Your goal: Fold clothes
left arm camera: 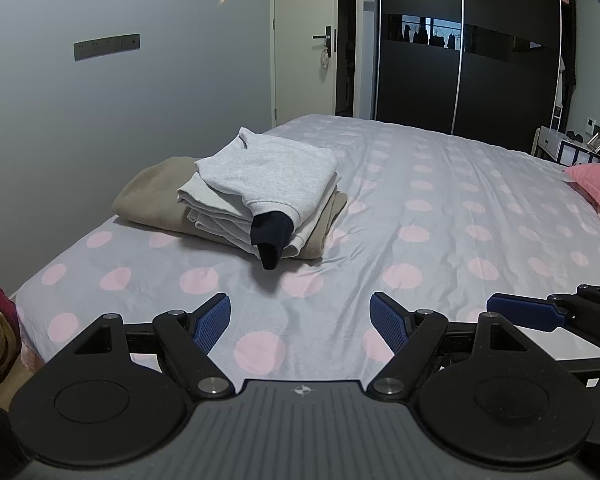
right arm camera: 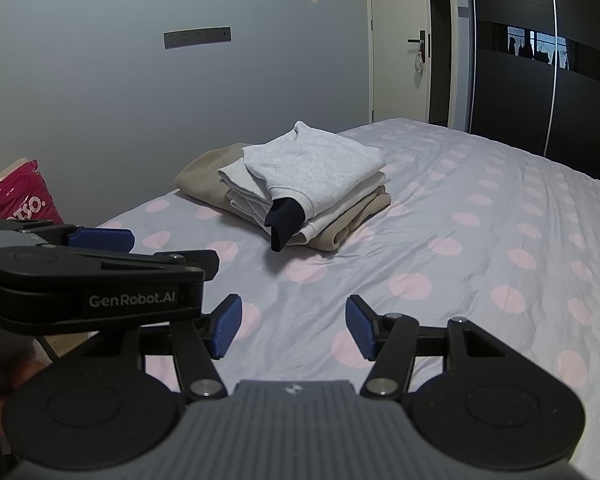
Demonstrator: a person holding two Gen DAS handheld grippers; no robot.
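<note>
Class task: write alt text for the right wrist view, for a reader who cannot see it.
A stack of folded clothes, pale grey sweatshirt on top with a dark navy cuff hanging out, sits on a grey bedsheet with pink dots. In the foreground the right gripper hangs open and empty above the sheet, the left gripper beside it at left.

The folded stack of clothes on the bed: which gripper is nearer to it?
Left, slightly. The stack of clothes lies ahead of the left gripper, a little to its left. The right gripper sits further right; both hover open, well short of it.
</note>
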